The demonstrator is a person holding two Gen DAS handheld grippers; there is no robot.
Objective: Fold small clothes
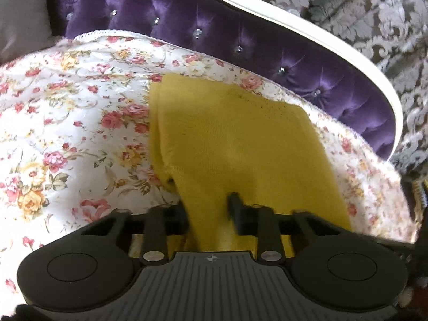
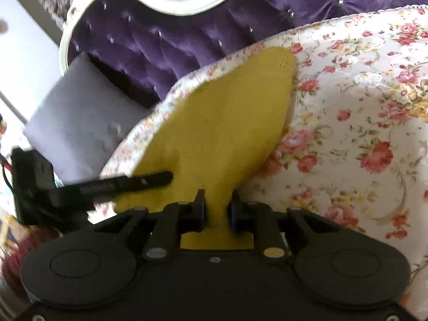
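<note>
A yellow knitted cloth [image 1: 230, 144] lies stretched over the flowered bedspread [image 1: 67, 101], its long axis running from the two tools away toward the purple tufted headboard [image 1: 240, 34]. The far end rests flat on the bedspread just short of the headboard; the near end is lifted and gathered into the tools. On its left side, seen from the left wrist, a folded-under layer shows as a second edge running along the length.

The left gripper [image 1: 210, 208] has its fingers pressed onto the near edge of the cloth, which rises between them and covers part of the left finger. The right gripper [image 2: 216, 206] pinches a narrow neck of the same cloth [image 2: 222, 123] between its closed fingers, and from there the fabric fans out wide toward the headboard [image 2: 165, 45]. Both tools sit low over the bedspread [image 2: 361, 133] and point toward the headboard.

From the right wrist, a finger of the left gripper [image 2: 128, 183] lies across the cloth's near left corner. A grey pillow [image 2: 77, 117] leans against the headboard, just past the bedspread's edge. Patterned wallpaper [image 1: 361, 13] rises behind the headboard's white frame [image 1: 307, 34].
</note>
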